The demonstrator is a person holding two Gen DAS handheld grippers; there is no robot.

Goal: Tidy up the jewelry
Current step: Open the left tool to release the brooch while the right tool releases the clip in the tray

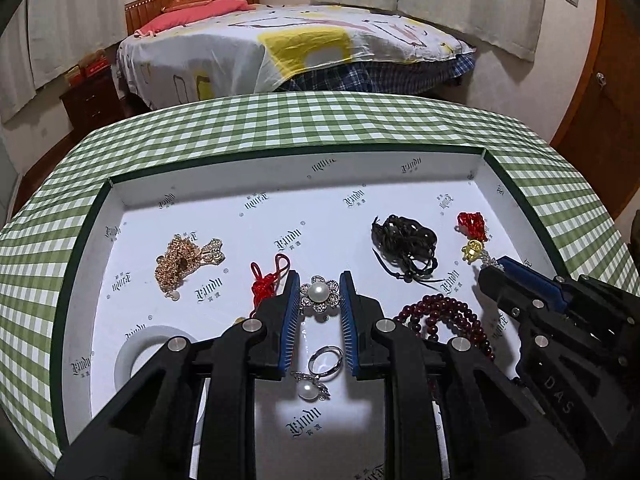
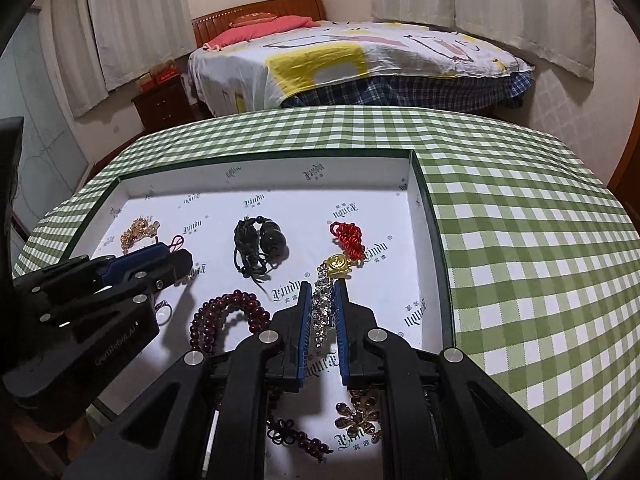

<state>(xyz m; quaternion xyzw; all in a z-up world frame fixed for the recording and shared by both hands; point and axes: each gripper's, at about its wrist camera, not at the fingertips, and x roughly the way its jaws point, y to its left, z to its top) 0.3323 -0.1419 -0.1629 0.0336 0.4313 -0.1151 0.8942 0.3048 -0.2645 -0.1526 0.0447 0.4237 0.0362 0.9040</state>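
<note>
1. Left gripper (image 1: pixel 320 296): jaws apart, straddling the pearl flower brooch (image 1: pixel 319 294). Pads just beside it on each side; can't tell if they touch. Brooch lies flat on the tray floor.
2. Nearer than that, between the left fingers: silver ring (image 1: pixel 326 362) and a pearl pendant (image 1: pixel 309 390), on the tray floor.
3. Right gripper (image 2: pixel 323 300): jaws narrow, either side of the rhinestone chain (image 2: pixel 323 308). Looks pinched, but contact isn't clear enough to call.
4. Chain runs up to a gold charm (image 2: pixel 339 265) with a red knot (image 2: pixel 349 240) beyond it, near the tray's right wall.
5. Nearest the right camera: a brown flower brooch (image 2: pixel 360 416) and a dark knotted cord (image 2: pixel 296 436).
6. Mid tray: dark red bead bracelet (image 2: pixel 228 316), between the two grippers.
7. Further in: black cord necklace (image 1: pixel 404 244), red cord (image 1: pixel 266 284) just left of the left gripper, gold chain pile (image 1: pixel 184 260) towards the left.
8. White tape roll (image 1: pixel 148 356) at the tray's near left.
9. All of it sits inside the green-rimmed tray (image 1: pixel 296 152) on the green checked tablecloth (image 2: pixel 520 240).
10. Background: bed (image 1: pixel 304 48), curtains (image 2: pixel 136 20).
</note>
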